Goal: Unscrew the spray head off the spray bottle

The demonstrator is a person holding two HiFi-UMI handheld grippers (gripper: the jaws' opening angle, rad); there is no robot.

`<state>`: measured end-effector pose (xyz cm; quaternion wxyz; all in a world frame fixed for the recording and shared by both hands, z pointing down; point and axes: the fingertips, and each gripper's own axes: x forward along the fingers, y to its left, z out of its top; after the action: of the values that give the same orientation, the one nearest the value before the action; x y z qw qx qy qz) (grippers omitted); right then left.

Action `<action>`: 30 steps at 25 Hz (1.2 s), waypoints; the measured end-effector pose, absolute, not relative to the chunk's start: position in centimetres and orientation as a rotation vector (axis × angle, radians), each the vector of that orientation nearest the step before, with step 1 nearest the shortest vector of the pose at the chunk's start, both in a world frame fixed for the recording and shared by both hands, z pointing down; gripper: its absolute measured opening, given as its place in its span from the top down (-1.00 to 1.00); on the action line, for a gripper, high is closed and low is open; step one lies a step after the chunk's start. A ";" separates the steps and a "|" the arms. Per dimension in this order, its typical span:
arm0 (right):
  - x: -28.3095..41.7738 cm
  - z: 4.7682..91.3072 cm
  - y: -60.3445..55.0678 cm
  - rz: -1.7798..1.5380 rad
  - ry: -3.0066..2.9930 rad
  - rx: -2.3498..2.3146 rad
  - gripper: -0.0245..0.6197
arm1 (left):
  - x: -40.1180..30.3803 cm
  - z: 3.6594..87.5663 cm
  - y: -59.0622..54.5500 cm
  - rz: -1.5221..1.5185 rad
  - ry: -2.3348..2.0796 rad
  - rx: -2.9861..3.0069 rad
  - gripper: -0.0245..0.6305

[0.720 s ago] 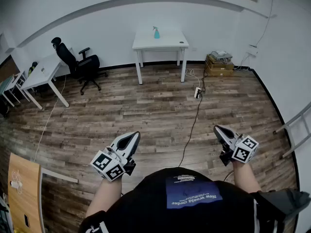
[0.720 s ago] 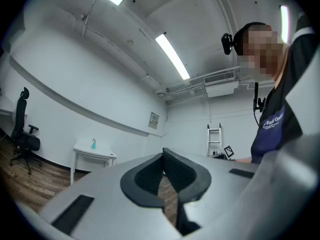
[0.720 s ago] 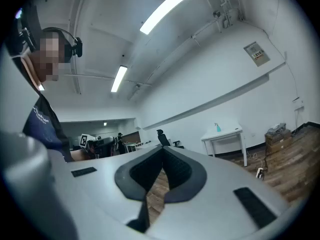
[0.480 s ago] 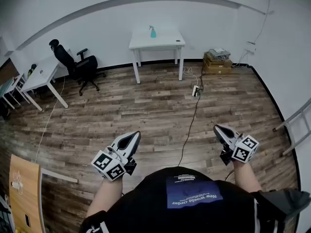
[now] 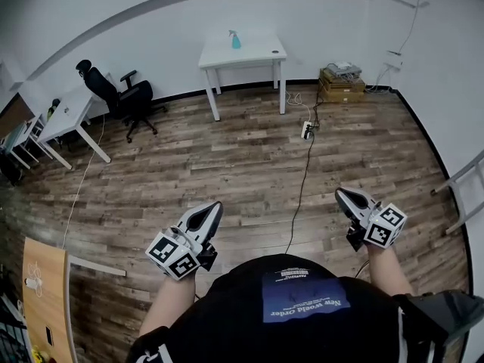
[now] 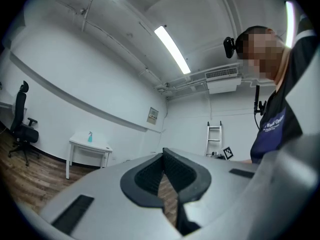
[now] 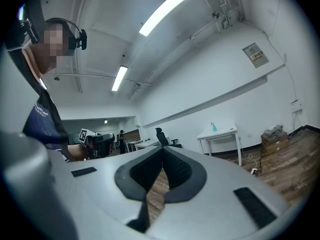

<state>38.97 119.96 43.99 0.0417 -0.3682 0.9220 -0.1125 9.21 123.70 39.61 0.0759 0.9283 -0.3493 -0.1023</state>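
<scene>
As little has changed, the left hand-held gripper [image 5: 215, 207] and right hand-held gripper [image 5: 340, 193] stay clenched and empty, the spray bottle [image 5: 235, 39] still far off, untouched.

A white table [image 5: 257, 52] stands by the far wall [image 5: 151, 40], black office chair [image 5: 130, 100] left, cardboard boxes [image 5: 342, 83] right.

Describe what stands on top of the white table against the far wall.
A blue spray bottle stands on the white table, toward its back left. Nothing covers its top; anything smaller is too distant to tell.
</scene>
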 end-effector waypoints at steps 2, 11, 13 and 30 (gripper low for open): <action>39.1 44.2 119.4 -0.356 2.821 -1.126 0.94 | 9.3 39.8 123.1 -0.301 -1.052 2.774 0.94; 35.3 44.4 115.0 -0.339 2.810 -1.204 0.94 | 5.4 40.1 117.5 -0.336 -0.973 2.789 0.94; 33.7 44.1 113.4 -0.331 2.797 -1.230 0.94 | 3.5 39.7 115.5 -0.355 -0.955 2.795 0.94; 18.7 43.5 101.4 -0.352 2.772 -1.325 0.94 | -10.5 40.1 100.9 -0.332 -0.843 2.838 0.94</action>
<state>18.72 101.36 43.53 0.0244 -0.4284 0.8960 -0.1139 -10.55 100.87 40.07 0.0810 0.9495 -0.2822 -0.1109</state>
